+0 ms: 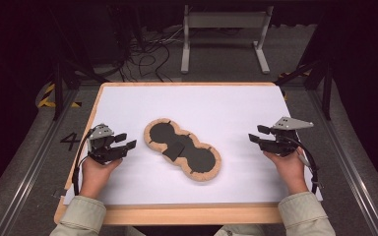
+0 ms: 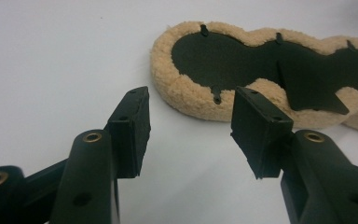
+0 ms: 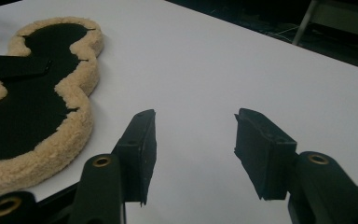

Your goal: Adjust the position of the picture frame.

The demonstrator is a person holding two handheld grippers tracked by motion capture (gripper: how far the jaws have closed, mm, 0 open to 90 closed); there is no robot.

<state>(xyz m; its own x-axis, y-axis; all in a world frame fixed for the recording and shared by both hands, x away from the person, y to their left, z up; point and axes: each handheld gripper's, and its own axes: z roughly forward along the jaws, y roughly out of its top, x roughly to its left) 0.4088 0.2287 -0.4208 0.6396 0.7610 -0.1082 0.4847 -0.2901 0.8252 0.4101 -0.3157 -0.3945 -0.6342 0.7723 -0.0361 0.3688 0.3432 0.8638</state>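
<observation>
Standing at the bench (image 1: 128, 98), the person is holding the left tool (image 1: 126, 141) just off the near-left side of a fleece-edged pad (image 1: 150, 140), its jaws standing apart with nothing between them. In the left gripper view that left tool (image 2: 190, 130) is pointing straight at the pad's (image 2: 186, 93) nearest lobe, which is lying close ahead of the jaw tips. The pad is resting flat in the middle of the bench, fleece rim around a dark face, and its long axis is running from far-left to near-right. A dark strap (image 1: 173, 150) is crossing its narrow waist. Over on the right, the right tool (image 1: 254, 134) is hovering with its jaws likewise apart and empty, pointing inward; in the right gripper view the pad (image 3: 51, 140) is sitting off to the left of that tool (image 3: 195, 140). The left tool looks the nearer of the two, so the far-left lobe seems the likelier first hold.
</observation>
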